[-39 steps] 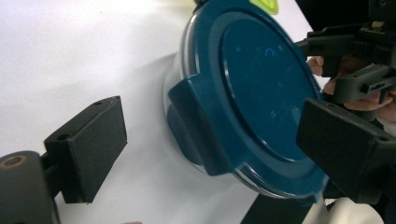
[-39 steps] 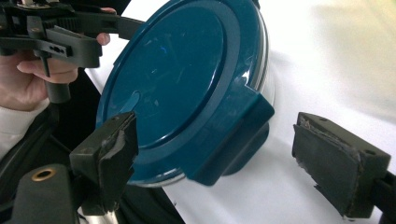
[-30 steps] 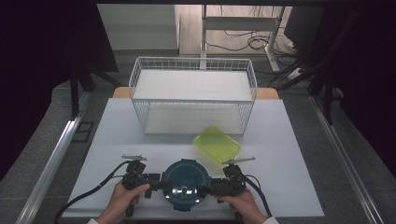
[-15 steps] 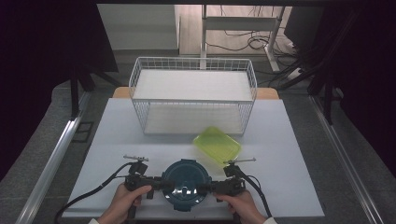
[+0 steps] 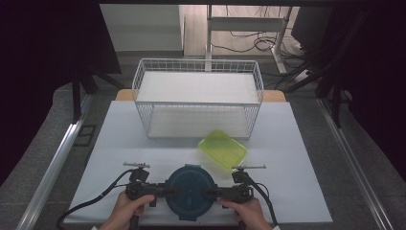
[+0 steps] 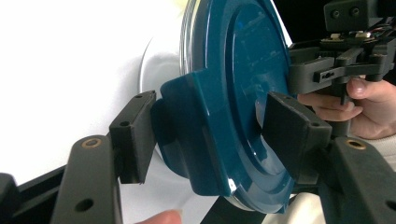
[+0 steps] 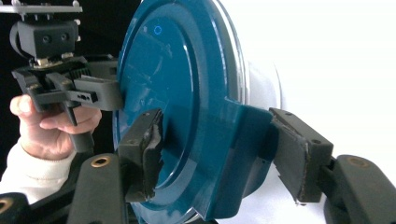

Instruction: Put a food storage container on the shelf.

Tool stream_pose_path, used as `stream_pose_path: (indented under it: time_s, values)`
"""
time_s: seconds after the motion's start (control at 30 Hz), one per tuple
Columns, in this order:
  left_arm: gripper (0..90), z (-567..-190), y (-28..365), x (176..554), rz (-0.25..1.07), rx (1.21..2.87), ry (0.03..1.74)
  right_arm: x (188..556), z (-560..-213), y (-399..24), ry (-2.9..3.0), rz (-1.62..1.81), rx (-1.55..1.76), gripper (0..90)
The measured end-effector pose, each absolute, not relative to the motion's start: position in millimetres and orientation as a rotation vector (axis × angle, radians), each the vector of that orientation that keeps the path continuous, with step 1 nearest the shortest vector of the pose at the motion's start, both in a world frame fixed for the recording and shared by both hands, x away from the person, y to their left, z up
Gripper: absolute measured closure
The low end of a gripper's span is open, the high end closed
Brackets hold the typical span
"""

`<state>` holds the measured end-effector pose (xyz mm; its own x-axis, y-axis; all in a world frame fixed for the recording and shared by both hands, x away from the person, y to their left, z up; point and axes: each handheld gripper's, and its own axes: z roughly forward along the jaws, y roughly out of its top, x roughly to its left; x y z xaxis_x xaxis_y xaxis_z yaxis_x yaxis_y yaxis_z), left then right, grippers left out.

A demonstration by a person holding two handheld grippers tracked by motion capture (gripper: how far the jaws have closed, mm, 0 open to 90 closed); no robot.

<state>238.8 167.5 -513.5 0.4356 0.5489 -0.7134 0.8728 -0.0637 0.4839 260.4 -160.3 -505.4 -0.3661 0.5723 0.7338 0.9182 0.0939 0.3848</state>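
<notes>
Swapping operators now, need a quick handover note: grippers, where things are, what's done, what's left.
Left gripper: jaws around the left latch tab of the round blue-lidded container, looks shut on it.
Right gripper: same on the right tab.
Container sits at the near table edge, lid on. Green container lies in front of the wire basket, which holds nothing.
Done: both tabs gripped. Left: probably unlatching the lid or lifting the container.

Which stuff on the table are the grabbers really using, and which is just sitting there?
In use:
round blue container
left gripper, jaws clamped on its lid tab
right gripper, jaws clamped on the opposite tab

Just lying about:
green lid, flat on the table
white wire basket, farther back
</notes>
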Motion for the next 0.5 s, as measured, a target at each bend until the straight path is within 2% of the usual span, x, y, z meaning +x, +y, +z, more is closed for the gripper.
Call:
stream_pose_path:
  time_s: [0.5]
  values:
    - [40.5,-507.2,169.5,234.6,-0.405,1.741,1.224,255.2,-498.5,-159.8,-1.965,-1.19,-1.499,41.1]
